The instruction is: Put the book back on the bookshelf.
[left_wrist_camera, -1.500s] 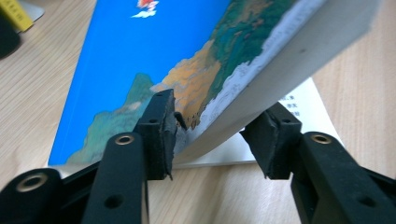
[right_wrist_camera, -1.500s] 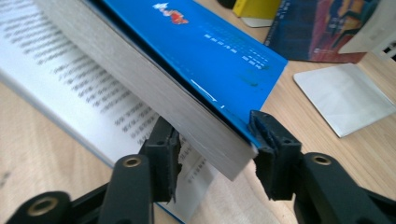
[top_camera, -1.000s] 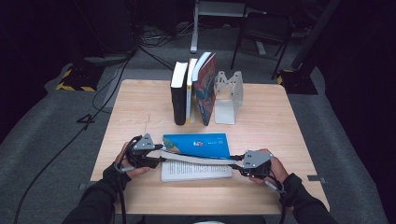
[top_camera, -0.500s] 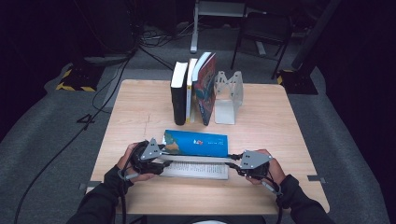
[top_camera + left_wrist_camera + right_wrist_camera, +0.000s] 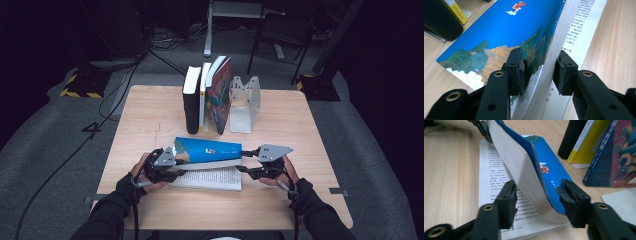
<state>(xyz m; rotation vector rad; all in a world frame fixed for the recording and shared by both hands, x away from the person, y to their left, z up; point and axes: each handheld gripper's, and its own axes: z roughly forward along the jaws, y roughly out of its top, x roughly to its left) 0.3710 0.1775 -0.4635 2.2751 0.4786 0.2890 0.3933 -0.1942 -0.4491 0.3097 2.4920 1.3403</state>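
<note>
Since a second ago, blue-covered open paperback book (image 5: 207, 151) has its cover half raised steeper over the printed pages. Left gripper (image 5: 539, 72) fingers straddle that lifted block, one pad on the cover, other just off. Right gripper (image 5: 537, 203) fingers spread around the far end, unclenched. Likely closing it to shelve by the upright books (image 5: 207, 95) on the wooden desk (image 5: 300, 130).
</note>
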